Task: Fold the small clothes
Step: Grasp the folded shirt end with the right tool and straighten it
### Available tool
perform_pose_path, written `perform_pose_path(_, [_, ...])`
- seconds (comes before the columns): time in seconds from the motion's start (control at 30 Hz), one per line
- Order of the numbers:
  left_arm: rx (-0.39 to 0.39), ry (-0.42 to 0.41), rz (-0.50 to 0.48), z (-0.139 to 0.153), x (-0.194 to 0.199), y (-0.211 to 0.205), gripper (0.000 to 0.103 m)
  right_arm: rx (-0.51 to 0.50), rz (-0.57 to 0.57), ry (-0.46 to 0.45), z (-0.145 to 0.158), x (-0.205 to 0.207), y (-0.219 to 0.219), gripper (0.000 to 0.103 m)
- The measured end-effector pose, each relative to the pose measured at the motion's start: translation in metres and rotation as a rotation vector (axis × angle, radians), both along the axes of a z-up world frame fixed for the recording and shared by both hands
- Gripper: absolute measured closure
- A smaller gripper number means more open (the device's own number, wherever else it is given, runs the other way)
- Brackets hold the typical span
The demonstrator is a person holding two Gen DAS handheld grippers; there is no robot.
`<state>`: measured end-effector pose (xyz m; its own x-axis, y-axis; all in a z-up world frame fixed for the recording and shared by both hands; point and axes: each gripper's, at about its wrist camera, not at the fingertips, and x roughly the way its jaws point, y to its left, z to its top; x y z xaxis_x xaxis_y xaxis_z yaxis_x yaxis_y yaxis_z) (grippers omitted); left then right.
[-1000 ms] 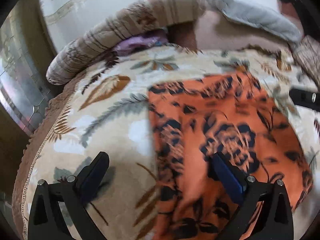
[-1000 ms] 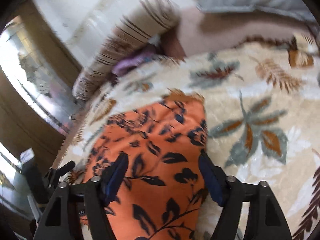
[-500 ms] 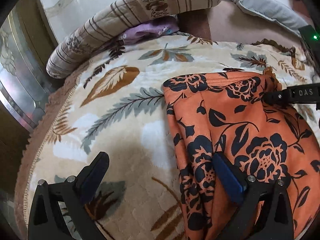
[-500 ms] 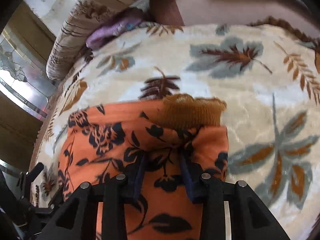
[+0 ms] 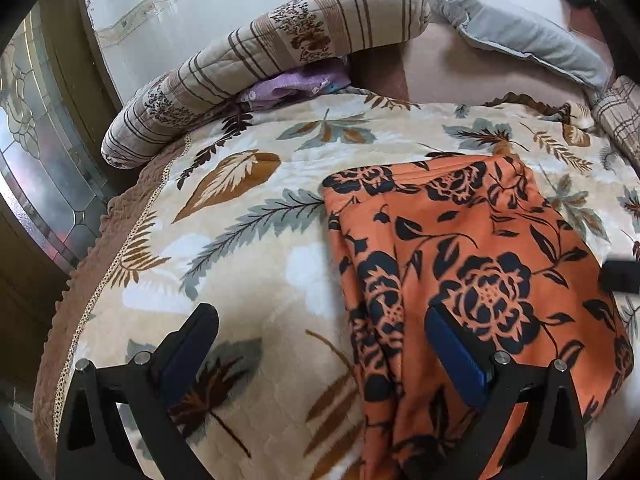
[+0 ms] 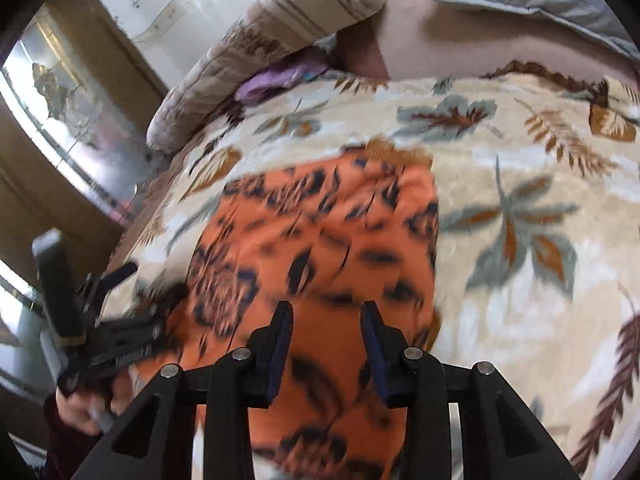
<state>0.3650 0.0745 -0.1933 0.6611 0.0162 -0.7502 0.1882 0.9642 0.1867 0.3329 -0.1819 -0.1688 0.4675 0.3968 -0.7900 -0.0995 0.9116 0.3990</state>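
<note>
Holding both claws over the bed, I see the orange garment (image 5: 472,264) with its black flower print lying folded on the leaf-patterned blanket (image 5: 240,248), toward the blanket's right half in the left wrist view. My left claw (image 5: 320,344) is spread wide: its left finger hangs over bare blanket, its right finger (image 5: 456,356) over the orange cloth, and nothing sits between them. Whether that finger touches the cloth, I cannot tell. My right claw (image 6: 326,344) is parted with a narrow gap, its 2 blue-padded fingers over the near end of the same garment (image 6: 320,240), gripping nothing; that view is blurred. A mustard-brown knit cuff (image 6: 400,152) shows at the garment's far edge in the right wrist view. In that view my left claw (image 6: 120,344) appears at the left, beside the garment's edge, with my left hand (image 6: 80,408) on its handle. At the head of the bed lie a striped bolster (image 5: 280,52), a purple cloth (image 5: 296,84) tucked under it, and a grey pillow (image 5: 520,36).
</note>
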Motion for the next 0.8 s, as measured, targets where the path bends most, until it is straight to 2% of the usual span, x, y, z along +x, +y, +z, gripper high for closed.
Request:
perform_pose_path(0.1, [0.026,0.016,0.006,-0.009,-0.001,-0.002,0.0,-0.046,0.022,0.013,-0.019,-0.008,0.011,0.063])
perform_pose_path(0.2, [0.017,0.018,0.014,-0.011,-0.002,0.001,0.0,-0.039,0.015,0.002,-0.017,-0.01,0.011,0.063])
perform_pose_path(0.23, [0.014,0.017,0.015,-0.01,-0.002,0.001,0.0,-0.028,0.015,0.001,-0.015,-0.011,0.009,0.063])
perform_pose_path(0.37, [0.021,0.012,0.013,-0.011,-0.002,0.0,0.0,0.071,-0.005,-0.027,-0.012,-0.013,-0.006,0.051])
perform_pose_path(0.5, [0.015,0.007,0.018,-0.007,0.0,-0.002,0.0,0.096,-0.044,-0.064,-0.005,-0.011,-0.02,0.05])
perform_pose_path(0.6, [-0.012,0.0,0.015,-0.001,0.0,0.0,0.0,0.13,-0.078,-0.072,-0.002,-0.006,-0.033,0.044])
perform_pose_path(0.8, [-0.039,-0.006,0.012,0.005,0.001,0.001,0.0,0.172,-0.114,-0.052,-0.005,0.004,-0.046,0.04])
